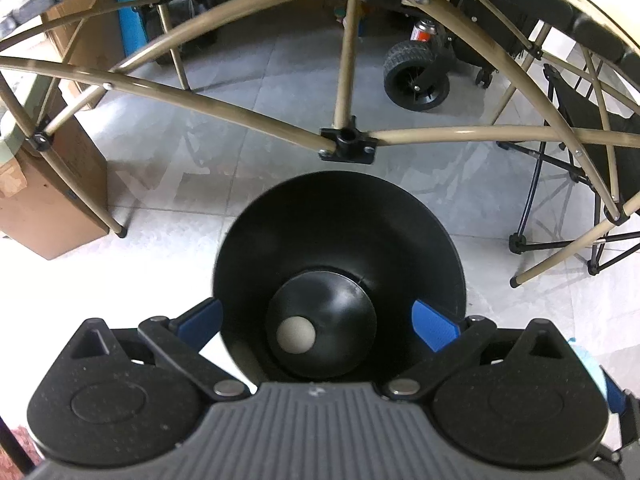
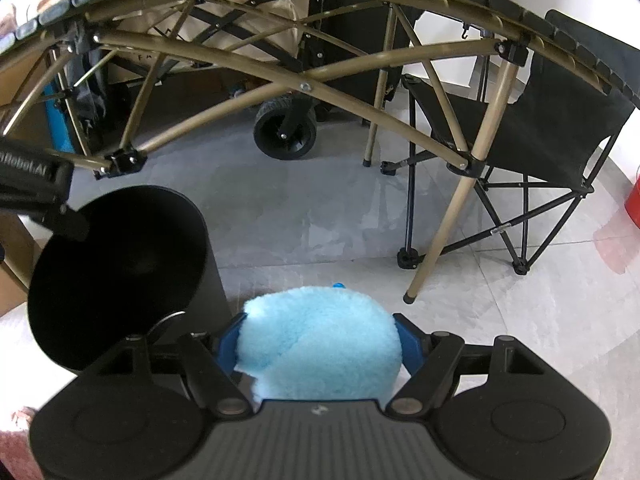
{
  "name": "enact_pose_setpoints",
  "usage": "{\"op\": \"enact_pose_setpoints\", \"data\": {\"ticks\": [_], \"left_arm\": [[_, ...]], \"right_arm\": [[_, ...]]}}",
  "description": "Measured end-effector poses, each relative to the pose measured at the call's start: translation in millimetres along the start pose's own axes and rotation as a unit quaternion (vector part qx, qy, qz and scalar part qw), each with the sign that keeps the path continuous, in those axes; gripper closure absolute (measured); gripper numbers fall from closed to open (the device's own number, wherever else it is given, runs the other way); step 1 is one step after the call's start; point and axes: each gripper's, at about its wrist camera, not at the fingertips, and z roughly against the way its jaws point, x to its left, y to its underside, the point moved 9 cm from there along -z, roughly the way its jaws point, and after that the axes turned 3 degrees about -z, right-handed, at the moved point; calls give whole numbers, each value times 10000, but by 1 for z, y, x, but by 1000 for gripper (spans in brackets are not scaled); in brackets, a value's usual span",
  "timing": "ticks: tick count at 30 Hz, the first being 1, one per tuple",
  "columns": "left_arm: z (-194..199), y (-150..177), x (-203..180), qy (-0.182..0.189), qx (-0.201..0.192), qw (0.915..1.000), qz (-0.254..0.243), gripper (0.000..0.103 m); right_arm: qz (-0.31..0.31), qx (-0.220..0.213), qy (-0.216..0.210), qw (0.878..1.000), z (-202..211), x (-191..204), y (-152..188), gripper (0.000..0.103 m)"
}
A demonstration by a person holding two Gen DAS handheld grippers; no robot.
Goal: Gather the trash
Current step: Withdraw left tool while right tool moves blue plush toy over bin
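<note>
Black plastic round bin [image 1: 340, 248], open mouth facing the left wrist camera, sits between the blue pads of the left gripper [image 1: 320, 324], pads pressing its rim at 9 and 3 o'clock, so clenched on the bin. Inside at the bottom: a small pale grey ball [image 1: 296, 334] lying on the raised black disc of the base, toward 8 o'clock. Right gripper [image 2: 318, 344] grasps a fluffy light-blue plush lump [image 2: 320, 340], blue fingers [image 2: 412, 346] tight against both flanks (fibres bulge over the pads). In the right view the same bin [image 2: 116, 272] is at 9 o'clock of the plush, just beside it, not touching as far as visible; the plush is outside the bin, not above its mouth. Tan metal tube frame of a folding table [image 1: 344, 80] arches over both views, grey tiled floor [image 2: 320, 208] below. Black fabric folding chair [image 2: 532, 120] at 2 o'clock in right view, black rubber cart wheel [image 2: 285, 133] at 12. Brown cardboard box [image 1: 52, 200] at 9 o'clock in left view.
</note>
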Motion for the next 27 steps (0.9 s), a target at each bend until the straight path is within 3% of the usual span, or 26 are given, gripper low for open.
{"op": "enact_pose_setpoints", "data": {"ticks": [17,27], "left_arm": [[25,15,92,-425,-463,9979,160,0],[28,31,153,-705,-469,9950,521,0]], "right_arm": [[285,-496,-621,9964,39,61,-32,28],[612,-333,-1278,9894,48,127,-39,28]]}}
